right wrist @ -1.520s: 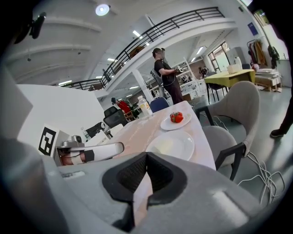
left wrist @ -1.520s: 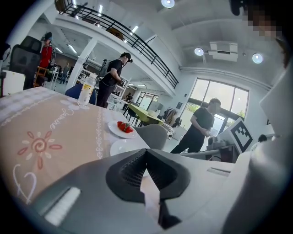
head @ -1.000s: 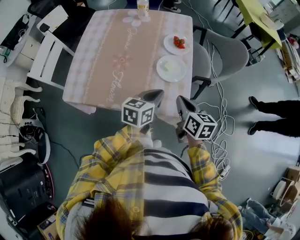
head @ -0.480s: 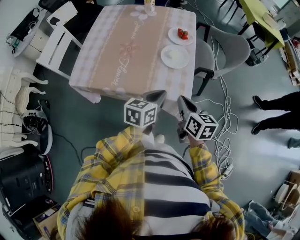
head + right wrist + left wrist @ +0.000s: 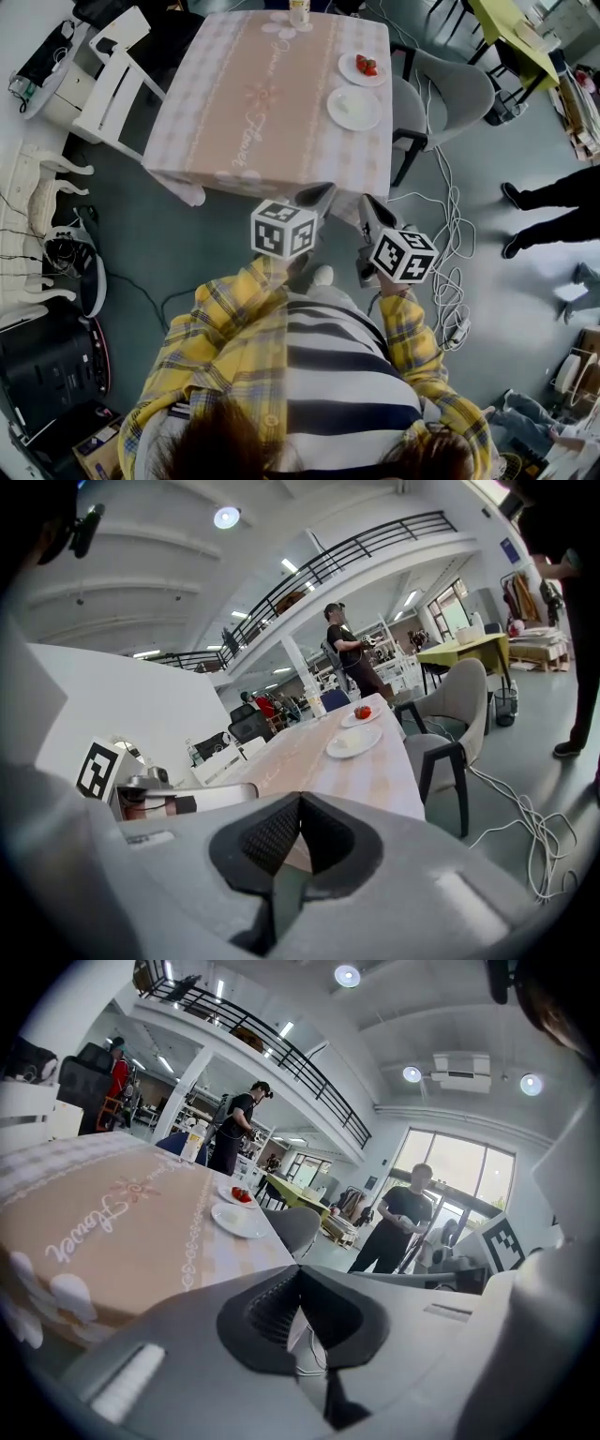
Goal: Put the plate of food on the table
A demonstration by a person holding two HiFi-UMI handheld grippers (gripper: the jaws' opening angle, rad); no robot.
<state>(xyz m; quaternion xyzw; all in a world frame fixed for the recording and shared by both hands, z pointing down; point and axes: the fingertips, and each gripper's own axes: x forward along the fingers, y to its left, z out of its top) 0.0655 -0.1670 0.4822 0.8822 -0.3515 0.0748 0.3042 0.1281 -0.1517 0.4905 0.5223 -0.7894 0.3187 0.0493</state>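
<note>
Table (image 5: 253, 103), food plate (image 5: 362, 67) well beyond closed jaws

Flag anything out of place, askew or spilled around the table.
Only the white cables stand out: they lie in loose loops on the floor beside the grey chair, a likely trip hazard. The strawberry plate and the plate beside it sit flat on the tablecloth; nothing looks spilled.

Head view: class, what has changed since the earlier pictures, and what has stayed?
The person has backed away a little: the table has slid up the view. Unchanged: strawberry plate and plain plate on it; left gripper and right gripper shut, empty.
</note>
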